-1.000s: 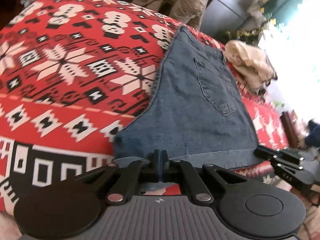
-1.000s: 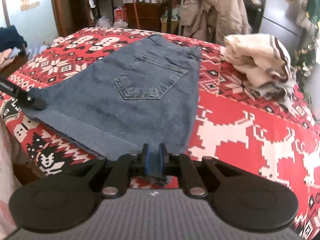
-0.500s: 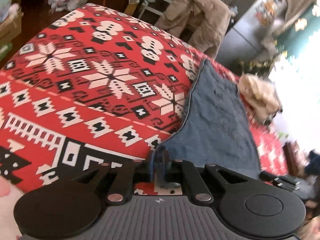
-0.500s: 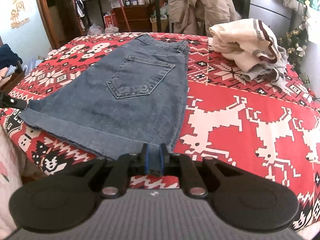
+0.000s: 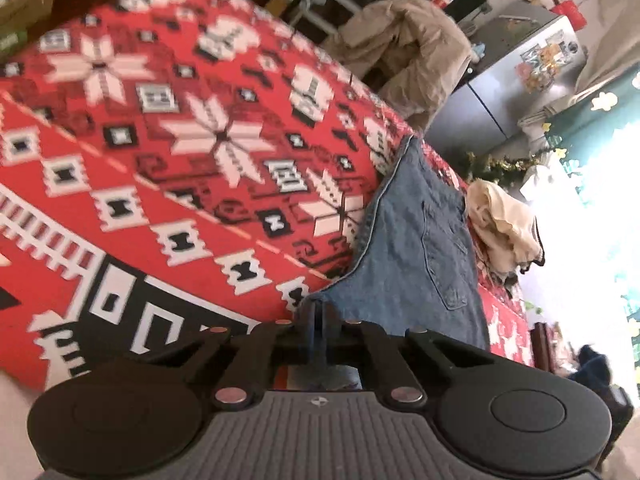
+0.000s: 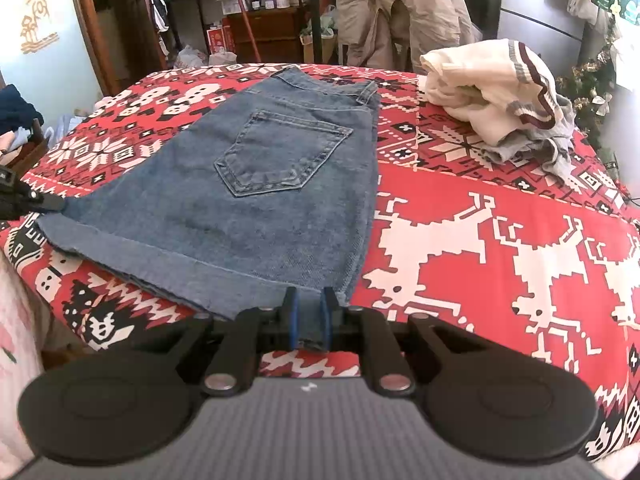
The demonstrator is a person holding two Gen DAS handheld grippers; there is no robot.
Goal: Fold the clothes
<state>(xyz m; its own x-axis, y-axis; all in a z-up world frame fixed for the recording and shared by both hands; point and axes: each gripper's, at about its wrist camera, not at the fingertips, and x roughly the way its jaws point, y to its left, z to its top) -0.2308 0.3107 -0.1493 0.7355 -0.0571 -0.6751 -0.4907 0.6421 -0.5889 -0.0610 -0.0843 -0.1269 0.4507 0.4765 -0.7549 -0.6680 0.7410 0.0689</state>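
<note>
Blue denim shorts (image 6: 280,200) lie flat, back pocket up, on a red patterned blanket (image 6: 480,220), waistband at the far end. My right gripper (image 6: 308,316) is shut on the near right corner of the hem, with denim filling the gap between its blue pads. In the left wrist view, my left gripper (image 5: 318,320) is shut on the other hem corner of the shorts (image 5: 412,264). In the right wrist view, the left gripper's fingers (image 6: 48,202) show as a black tip at the left edge, on that corner. The hem runs taut between the two grippers.
A crumpled pile of white and grey clothes (image 6: 492,80) sits at the blanket's far right. Behind the bed a beige jacket (image 6: 400,8) hangs over a chair. The blanket's edge (image 6: 60,280) drops off just left of the hem. Cluttered shelves and a grey fridge (image 5: 520,80) stand beyond.
My left gripper has drawn its hem corner outward to the left and rolled, so the shorts sit further right in its view. The right gripper has stayed put, still holding denim.
</note>
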